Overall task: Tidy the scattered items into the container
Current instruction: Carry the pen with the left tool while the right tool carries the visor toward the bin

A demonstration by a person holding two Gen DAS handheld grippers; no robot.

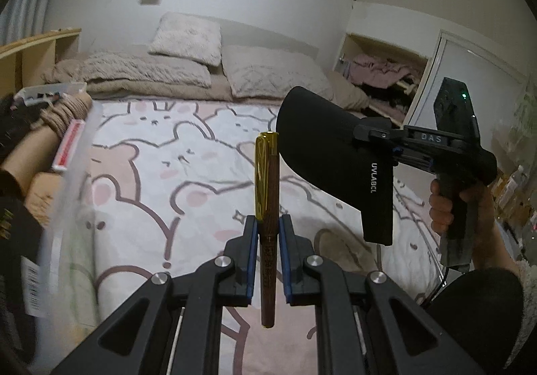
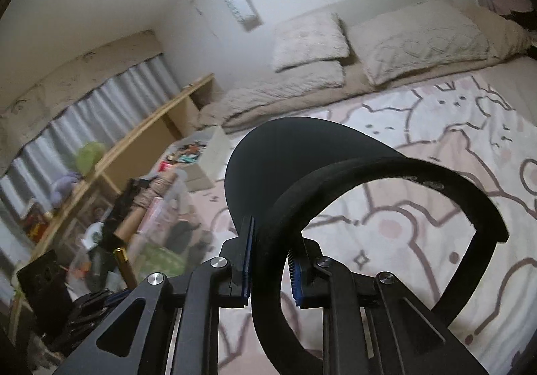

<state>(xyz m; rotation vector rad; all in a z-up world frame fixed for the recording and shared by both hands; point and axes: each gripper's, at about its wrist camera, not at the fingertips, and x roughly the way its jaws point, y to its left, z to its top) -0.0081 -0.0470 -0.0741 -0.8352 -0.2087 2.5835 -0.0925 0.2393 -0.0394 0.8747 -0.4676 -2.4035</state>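
Observation:
My left gripper (image 1: 268,224) is shut on a slim brown pen-like tube with a gold cap (image 1: 266,173), held upright above the bed. The same tube (image 2: 125,262) shows at the lower left of the right wrist view. My right gripper (image 2: 273,240) is shut on the band of a black sun visor (image 2: 285,153) and holds it in the air. In the left wrist view the visor (image 1: 322,147) hangs to the right of the tube, with the right gripper (image 1: 364,135) clamped on its edge. A clear plastic container (image 1: 72,180) with several items stands at the left, blurred; the container (image 2: 167,207) is also visible in the right wrist view.
A bed sheet with a cartoon animal print (image 1: 188,147) lies below both grippers. Beige pillows (image 1: 188,39) lie at the head. A wooden shelf (image 2: 161,120) runs along the left. A white box (image 2: 211,153) sits on the bed. A hand (image 1: 446,207) grips the right handle.

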